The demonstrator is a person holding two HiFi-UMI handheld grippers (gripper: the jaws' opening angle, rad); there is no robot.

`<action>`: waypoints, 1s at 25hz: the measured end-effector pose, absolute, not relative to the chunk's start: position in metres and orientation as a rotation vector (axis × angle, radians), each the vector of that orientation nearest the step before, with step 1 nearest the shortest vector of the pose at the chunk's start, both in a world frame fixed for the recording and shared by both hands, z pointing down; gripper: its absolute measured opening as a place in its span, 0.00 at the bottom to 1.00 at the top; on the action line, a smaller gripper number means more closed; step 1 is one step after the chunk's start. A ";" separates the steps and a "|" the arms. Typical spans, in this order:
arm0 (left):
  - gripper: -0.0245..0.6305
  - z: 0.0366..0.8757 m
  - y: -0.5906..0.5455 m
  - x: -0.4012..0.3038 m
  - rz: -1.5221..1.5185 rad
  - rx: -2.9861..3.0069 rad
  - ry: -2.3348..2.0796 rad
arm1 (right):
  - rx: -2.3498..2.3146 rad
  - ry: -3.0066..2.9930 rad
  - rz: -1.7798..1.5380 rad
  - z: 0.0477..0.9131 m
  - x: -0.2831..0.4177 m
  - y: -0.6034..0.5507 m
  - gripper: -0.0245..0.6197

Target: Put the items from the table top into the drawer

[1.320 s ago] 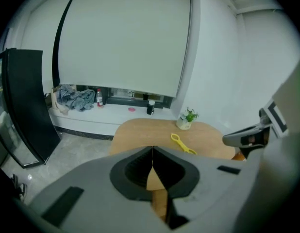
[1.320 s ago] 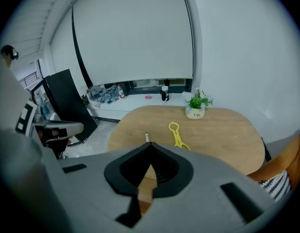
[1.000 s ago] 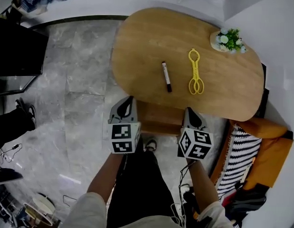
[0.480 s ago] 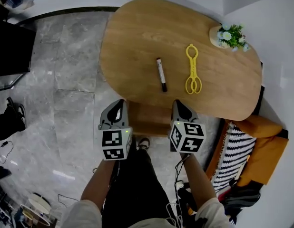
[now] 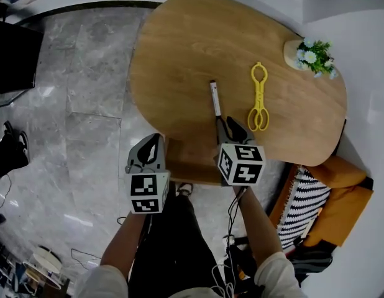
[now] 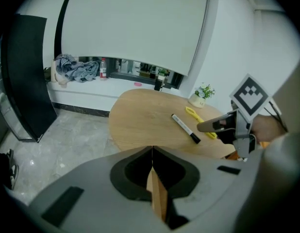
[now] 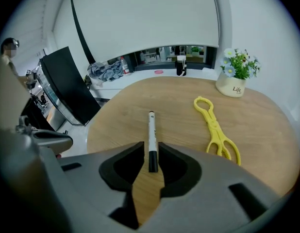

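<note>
A white marker with a black cap (image 5: 215, 99) lies on the oval wooden table (image 5: 179, 48), and yellow plastic tongs (image 5: 258, 98) lie to its right. My right gripper (image 5: 229, 126) reaches over the table's near edge. Its jaws are opening, and the marker's black cap end (image 7: 152, 160) lies between the fingertips without being pressed by the pads. The tongs (image 7: 215, 130) lie apart to the right. My left gripper (image 5: 152, 145) hangs shut and empty beside the table's near left edge, above the floor. From the left gripper (image 6: 152, 152) the marker (image 6: 185, 128) and the right gripper (image 6: 223, 126) show ahead.
A small white pot of flowers (image 5: 309, 53) stands at the table's far right. The wooden drawer (image 5: 191, 160) shows under the table's near edge, between my grippers. An orange seat with a striped cushion (image 5: 316, 197) is at the right, and a black panel (image 5: 15, 54) stands at the left on grey marble floor.
My right gripper has moved forward and down over the table edge to the marker's cap end, and its jaws have parted. My left gripper has sunk a little.
</note>
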State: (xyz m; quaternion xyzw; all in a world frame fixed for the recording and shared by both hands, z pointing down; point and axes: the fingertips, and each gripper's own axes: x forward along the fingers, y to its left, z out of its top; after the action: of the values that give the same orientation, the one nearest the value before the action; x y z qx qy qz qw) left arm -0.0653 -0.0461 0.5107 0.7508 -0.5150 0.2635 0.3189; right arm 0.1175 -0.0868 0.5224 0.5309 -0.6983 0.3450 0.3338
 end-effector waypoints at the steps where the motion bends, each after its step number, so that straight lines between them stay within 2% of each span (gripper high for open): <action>1: 0.05 0.513 -0.047 -0.067 0.696 1.971 -1.353 | 1.375 -1.825 0.894 0.526 0.116 -0.091 0.17; 7: 0.05 0.520 -0.058 -0.079 0.713 1.966 -1.354 | 1.302 -1.826 0.851 0.545 0.106 -0.111 0.21; 15: 0.05 0.525 -0.063 -0.089 0.712 1.949 -1.364 | 1.261 -1.800 0.837 0.563 0.102 -0.118 0.22; 21: 0.05 0.530 -0.056 -0.090 0.721 1.942 -1.347 | 1.279 -1.779 0.845 0.566 0.105 -0.121 0.14; 25: 0.05 0.530 -0.051 -0.087 0.727 1.942 -1.335 | 1.259 -1.786 0.870 0.566 0.106 -0.121 0.13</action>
State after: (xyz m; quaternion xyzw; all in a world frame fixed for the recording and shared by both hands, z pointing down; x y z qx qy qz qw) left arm -0.0874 -0.0514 0.5296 0.7430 -0.5107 0.2781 0.3314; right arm 0.1056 -0.1207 0.5664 0.4941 -0.7010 0.3415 0.3845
